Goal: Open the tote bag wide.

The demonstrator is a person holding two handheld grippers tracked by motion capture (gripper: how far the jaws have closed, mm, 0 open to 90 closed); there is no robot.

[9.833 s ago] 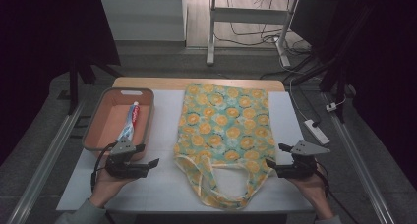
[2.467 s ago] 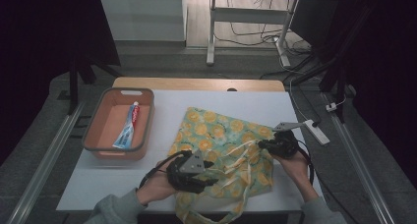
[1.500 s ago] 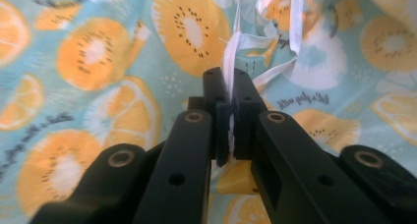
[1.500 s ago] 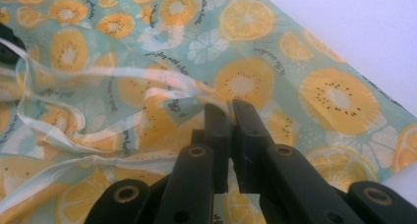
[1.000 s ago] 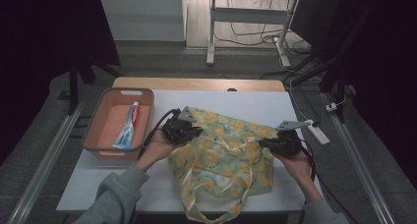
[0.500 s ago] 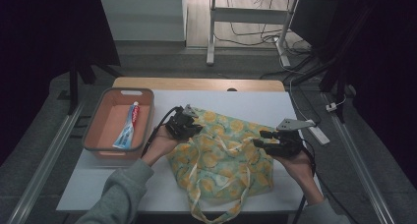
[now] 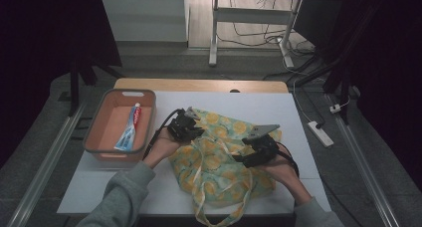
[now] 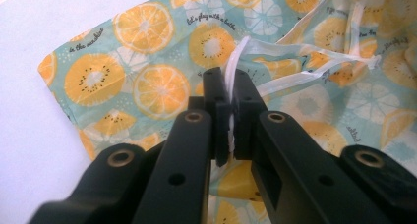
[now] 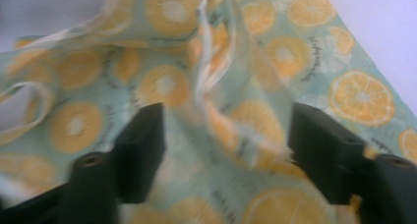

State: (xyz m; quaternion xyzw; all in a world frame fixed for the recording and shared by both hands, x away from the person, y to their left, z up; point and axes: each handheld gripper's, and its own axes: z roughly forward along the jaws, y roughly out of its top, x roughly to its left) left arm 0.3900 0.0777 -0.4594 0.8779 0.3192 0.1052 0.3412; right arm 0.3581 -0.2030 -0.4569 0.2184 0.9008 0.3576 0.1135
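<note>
Left hand-held gripper (image 8: 228, 111) pinched on bag (image 7: 219, 157) strap (image 8: 236, 62); right hand-held gripper (image 9: 221, 150) wide open, empty — thin strap likely to slip free.

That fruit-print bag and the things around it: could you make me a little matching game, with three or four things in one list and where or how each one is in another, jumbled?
Things:
1. toothpaste tube
2. left gripper
3. right gripper
4. fruit-print bag

States:
A. jaws spread wide, with cloth between them
B. lying in the orange tray
C. crumpled on the white table
D. jaws closed on a white strap of the bag

Pairs: 1-B, 2-D, 3-A, 4-C
</note>
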